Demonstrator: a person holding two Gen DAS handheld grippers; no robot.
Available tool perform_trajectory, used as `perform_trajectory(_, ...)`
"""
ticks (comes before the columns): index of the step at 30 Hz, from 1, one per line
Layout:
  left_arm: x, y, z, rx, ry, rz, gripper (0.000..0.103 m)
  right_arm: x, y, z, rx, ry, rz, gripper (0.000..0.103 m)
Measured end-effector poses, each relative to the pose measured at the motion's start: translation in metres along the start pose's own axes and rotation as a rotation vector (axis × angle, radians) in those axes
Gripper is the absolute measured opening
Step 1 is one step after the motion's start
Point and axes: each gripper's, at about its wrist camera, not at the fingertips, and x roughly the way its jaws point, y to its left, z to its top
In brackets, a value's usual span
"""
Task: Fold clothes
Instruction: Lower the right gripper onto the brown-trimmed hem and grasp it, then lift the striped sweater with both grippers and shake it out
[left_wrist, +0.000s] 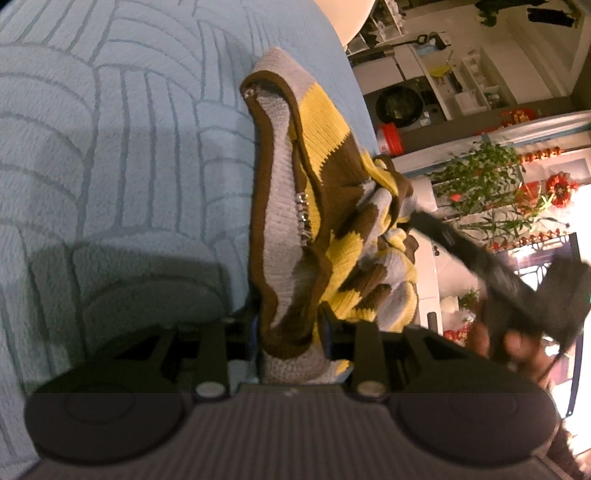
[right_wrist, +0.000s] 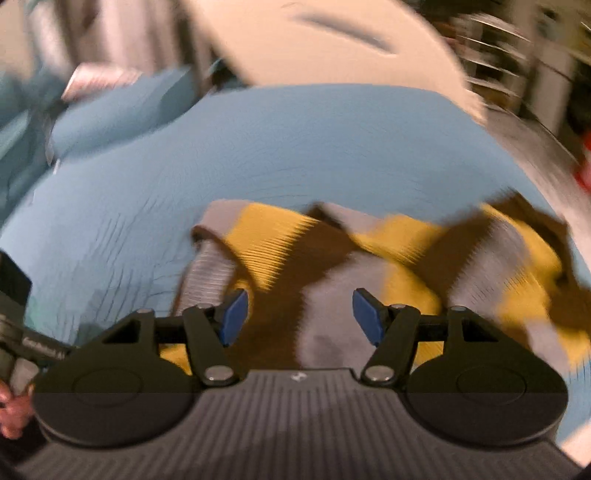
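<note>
My left gripper (left_wrist: 291, 332) has its jaws clamped on a bunch of the knitted sweater (left_wrist: 314, 206), a piece in yellow, brown and pale grey blocks with a brown edging. From the left wrist view the knit rises out of the jaws and drapes away from me, its far end lying on the light blue bedspread (left_wrist: 110, 129), which has a raised pattern of curved lines. A short row of small metal rings (left_wrist: 303, 218) sits along the seam near the middle of the fabric. My right gripper (right_wrist: 299, 314) shows up blurred on the right of that view, close to the crumpled far side of the sweater.

From the right wrist view everything is smeared. There my right gripper's jaws stand spread wide, the blue pads (right_wrist: 234, 314) well apart with nothing between them, hanging over the sweater (right_wrist: 369, 266) as it lies rumpled on the bedspread (right_wrist: 258, 147). I see a pale round shape (right_wrist: 332, 48) beyond the bed, too blurred for me to name
</note>
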Motion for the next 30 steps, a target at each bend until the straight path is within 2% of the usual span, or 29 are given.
perform_trajectory(4,-0.001,-0.003,-0.001,0.018,0.001,0.007,0.034,0.065,0.045,0.043,-0.209,0.040,-0.008,0.067)
perform_trajectory(6,-0.002,-0.003,-0.001,0.022,0.002,0.008,0.034,0.084,0.054,0.053,-0.249,0.058,-0.001,0.071)
perform_trajectory(9,-0.004,-0.005,-0.001,0.027,0.005,0.010,0.034,0.126,0.067,0.064,-0.329,0.121,0.010,0.072)
perform_trajectory(12,-0.005,-0.004,-0.002,0.030,0.006,0.010,0.034,0.137,0.070,0.070,-0.333,0.151,-0.013,0.072)
perform_trajectory(13,-0.006,-0.004,-0.002,0.031,0.007,0.010,0.034,0.139,0.071,0.072,-0.330,0.160,-0.023,0.053)
perform_trajectory(14,-0.007,-0.005,-0.002,0.037,0.007,0.013,0.034,0.141,0.071,0.074,-0.328,0.168,-0.032,0.027)
perform_trajectory(15,-0.007,-0.005,-0.003,0.043,0.008,0.016,0.034,0.142,0.072,0.076,-0.325,0.176,-0.042,0.010)
perform_trajectory(18,-0.008,-0.013,-0.004,0.086,0.005,0.042,0.031,0.111,0.066,0.086,-0.240,0.039,-0.021,0.009)
perform_trajectory(21,-0.009,-0.023,-0.006,0.152,-0.007,0.087,0.024,0.066,0.053,0.100,-0.104,-0.130,0.015,0.009)
perform_trajectory(22,-0.010,-0.026,-0.006,0.174,-0.011,0.103,0.021,0.055,0.049,0.101,-0.072,-0.161,0.023,0.009)
perform_trajectory(27,-0.017,-0.032,-0.011,0.223,-0.040,0.135,0.012,0.024,0.027,0.092,0.015,-0.237,0.051,0.009)
perform_trajectory(30,-0.024,-0.044,-0.016,0.301,-0.091,0.168,0.010,0.006,0.015,0.086,0.068,-0.282,0.068,0.009)
